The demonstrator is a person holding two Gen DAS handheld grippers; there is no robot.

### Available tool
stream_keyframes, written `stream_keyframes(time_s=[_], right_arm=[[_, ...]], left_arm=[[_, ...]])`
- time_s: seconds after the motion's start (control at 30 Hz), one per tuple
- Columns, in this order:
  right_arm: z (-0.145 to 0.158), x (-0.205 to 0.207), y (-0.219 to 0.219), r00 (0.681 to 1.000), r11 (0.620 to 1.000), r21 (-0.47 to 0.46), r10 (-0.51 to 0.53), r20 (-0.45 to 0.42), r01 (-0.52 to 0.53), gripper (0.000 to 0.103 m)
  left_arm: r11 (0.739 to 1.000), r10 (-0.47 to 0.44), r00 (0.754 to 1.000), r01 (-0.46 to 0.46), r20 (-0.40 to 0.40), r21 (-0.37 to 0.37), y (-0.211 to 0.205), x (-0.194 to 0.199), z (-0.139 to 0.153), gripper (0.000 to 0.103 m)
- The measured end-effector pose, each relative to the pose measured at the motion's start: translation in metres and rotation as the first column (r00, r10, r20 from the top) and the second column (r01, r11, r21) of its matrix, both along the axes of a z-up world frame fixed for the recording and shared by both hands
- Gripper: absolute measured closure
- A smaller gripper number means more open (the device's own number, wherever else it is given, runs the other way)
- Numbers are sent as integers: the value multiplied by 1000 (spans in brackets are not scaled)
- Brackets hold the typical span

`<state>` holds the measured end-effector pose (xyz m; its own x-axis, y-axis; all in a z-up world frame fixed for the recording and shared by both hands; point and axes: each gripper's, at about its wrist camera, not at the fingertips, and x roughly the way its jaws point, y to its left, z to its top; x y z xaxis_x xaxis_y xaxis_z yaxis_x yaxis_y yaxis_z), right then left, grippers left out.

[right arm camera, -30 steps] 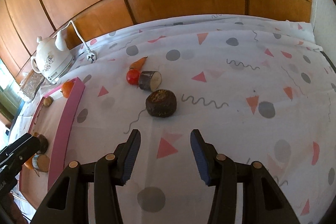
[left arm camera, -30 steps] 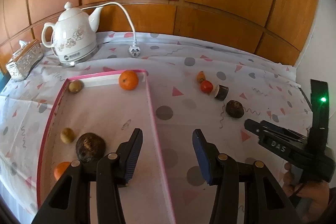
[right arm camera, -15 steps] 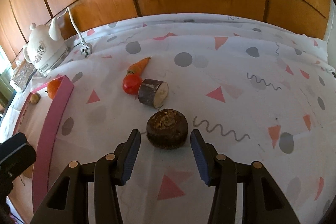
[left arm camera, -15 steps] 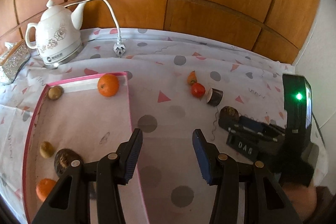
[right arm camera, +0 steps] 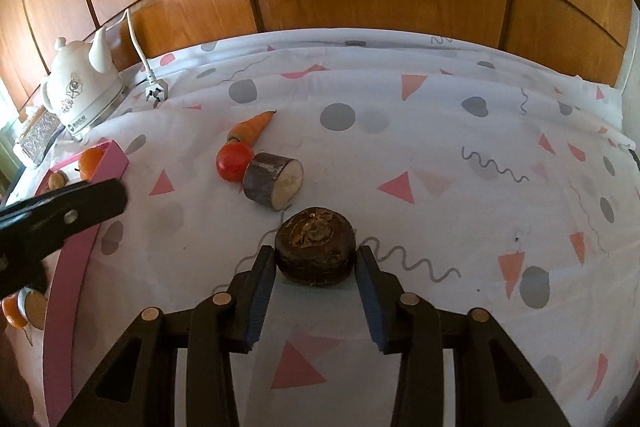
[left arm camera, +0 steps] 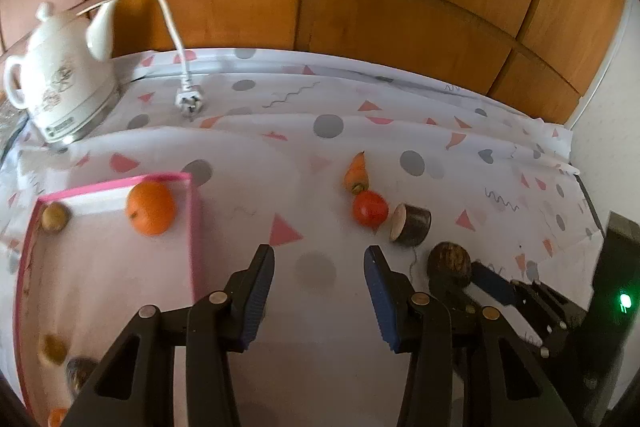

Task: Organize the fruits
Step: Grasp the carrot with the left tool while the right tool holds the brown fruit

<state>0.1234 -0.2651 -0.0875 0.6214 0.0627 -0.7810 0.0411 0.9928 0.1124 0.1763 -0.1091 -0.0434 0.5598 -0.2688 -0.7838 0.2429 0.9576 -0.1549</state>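
A dark brown round fruit lies on the patterned cloth between the pads of my right gripper. Its jaws are closing and both pads touch the fruit's sides. Beyond it lie a cut dark-skinned piece, a red tomato and a small carrot. My left gripper hovers over bare cloth just right of the pink tray, its jaws narrowing slightly with nothing between them. The tray holds an orange and several small fruits. In the left wrist view the right gripper sits at the brown fruit.
A white kettle stands at the back left, its cord and plug lying on the cloth. Wooden panels close off the back. A glittery box sits left of the kettle. The cloth's right side is bare.
My right gripper moved forward around the brown fruit and its jaws narrowed onto it. My left gripper shifted right, from over the tray to the cloth beside it.
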Motion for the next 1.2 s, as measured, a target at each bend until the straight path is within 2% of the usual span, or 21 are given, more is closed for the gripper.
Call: stream_keyframes(time_s=[0.4,0.57,0.7,0.87,1.0,1.2], right_arm=[[0,17,-2,1000,999,-36,5,19,-4,62],[-2,25,-4,1000,999,-37,10,19,-9,62],[-3,26,-4,1000,999,-32,14,25,-13,62],[-4,26,-6,1000,1000,-19,14,28,-14,62],[-4,26,-6,999,1000,-14,15,29,-14,62],[-6,29,-7,1000,1000,-8,21,15,-21,61]], left_arm=[[998,-62,997,62,-43,-12,-26,56,-8,62],[993,-116,992,116,-38,-4,-42,71,-10,63],[991,-132,988,132,-81,-5,-49,85,-22,65],[992,-123,985,121,-121,-22,-52,96,-33,67],[994,-112,987,112,-115,-5,-54,100,-38,82],[996,-91,991,89,-95,-24,-46,94,-33,82]])
